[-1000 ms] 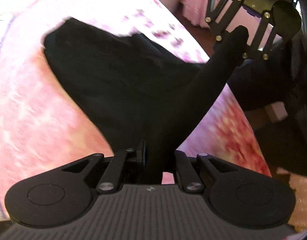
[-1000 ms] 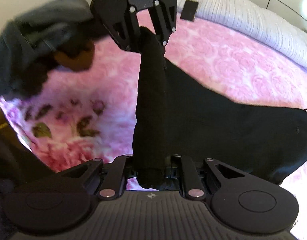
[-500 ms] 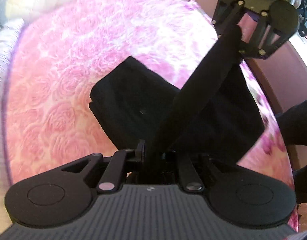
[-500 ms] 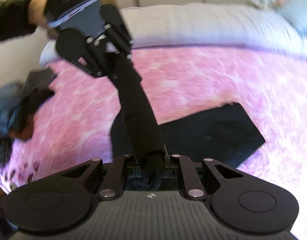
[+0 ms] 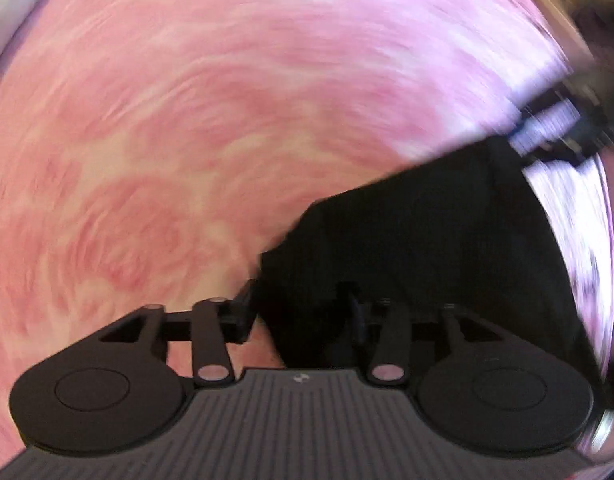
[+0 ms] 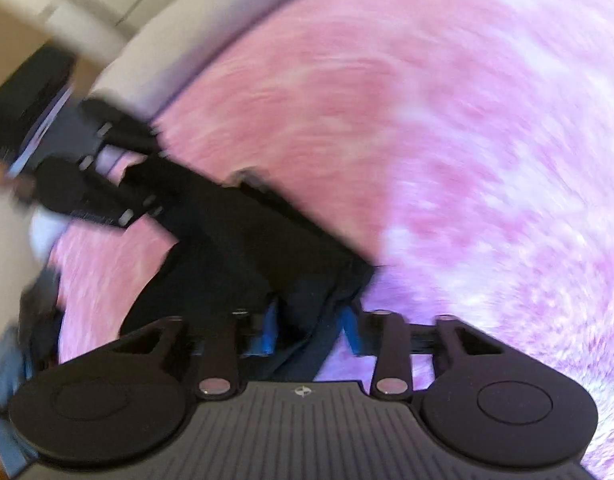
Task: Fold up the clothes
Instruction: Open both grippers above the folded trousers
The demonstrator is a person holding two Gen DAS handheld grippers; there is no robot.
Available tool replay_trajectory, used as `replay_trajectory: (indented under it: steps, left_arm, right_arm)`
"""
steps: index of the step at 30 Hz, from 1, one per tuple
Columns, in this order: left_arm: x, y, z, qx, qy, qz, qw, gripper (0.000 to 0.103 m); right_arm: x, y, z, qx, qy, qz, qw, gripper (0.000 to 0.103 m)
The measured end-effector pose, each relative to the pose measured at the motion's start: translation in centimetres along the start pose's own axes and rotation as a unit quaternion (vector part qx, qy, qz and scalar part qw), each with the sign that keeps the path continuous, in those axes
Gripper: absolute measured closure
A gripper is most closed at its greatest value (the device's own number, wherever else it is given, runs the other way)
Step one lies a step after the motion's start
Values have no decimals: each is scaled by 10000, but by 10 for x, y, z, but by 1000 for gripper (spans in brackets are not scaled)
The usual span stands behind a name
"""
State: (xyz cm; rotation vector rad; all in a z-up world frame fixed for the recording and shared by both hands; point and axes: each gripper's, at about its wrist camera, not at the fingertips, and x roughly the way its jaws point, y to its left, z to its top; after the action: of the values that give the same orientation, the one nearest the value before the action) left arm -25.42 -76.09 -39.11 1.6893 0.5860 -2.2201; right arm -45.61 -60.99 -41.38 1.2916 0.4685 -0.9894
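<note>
Black garment [image 5: 419,248] lies on the pink floral bedspread [image 5: 187,120]. Left gripper [image 5: 303,312] and right gripper [image 6: 309,328] jaws opening, cloth between them (frames blurred), grip released.

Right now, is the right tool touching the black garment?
Cannot tell. In the right wrist view the black garment lies between the opening right tool, but blur hides any contact.

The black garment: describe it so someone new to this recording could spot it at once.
A pink rose-patterned bedspread fills both views. The black garment lies on it as a flat band reaching from one tool to the other. It is the only plain dark cloth on the pink.
</note>
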Motion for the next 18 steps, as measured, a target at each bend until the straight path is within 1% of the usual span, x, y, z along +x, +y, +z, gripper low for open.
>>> replay_trajectory:
  steps: [2,3,6,8,9,10,13,15,16,18]
  left_arm:
    - [-7,20,-11,-647,-289,-152,9974,57]
    - [-14,29,-19,-952,-485,-241,9940,57]
    - [-32,43,-43,-1753,-995,-439,9785,58]
    - [-28,45,-52,-2057,-1094,-551,9709,58]
    - [-19,42,-51,-2052,-1019,-522,9720,60]
    - [-7,37,-49,-1973,-909,-446,9751,62]
    - [24,27,-41,-1757,-678,-176,9819,60]
    - [38,25,-38,-1750,-635,-61,9825,56]
    - [38,26,-39,-1777,-636,-56,9820,55]
    - [31,27,-43,-1853,-662,-72,9804,55]
  right_arm:
    - [-3,-11,-7,401,-263,55,9988,57]
    - [-6,-12,-11,527,-404,75,9978,57]
    - [-21,-11,-29,865,-815,59,9929,57]
    - [-26,-13,-36,1148,-1095,10,9873,58]
    - [-27,-15,-40,1311,-1191,-33,9842,63]
    - [-21,-18,-41,1422,-1215,-120,9823,65]
    - [4,-23,-40,1571,-1233,-391,9791,66]
    - [16,-26,-37,1503,-1281,-513,9790,67]
    - [17,-24,-37,1421,-1283,-595,9797,67]
    - [13,-20,-37,1339,-1310,-714,9797,66]
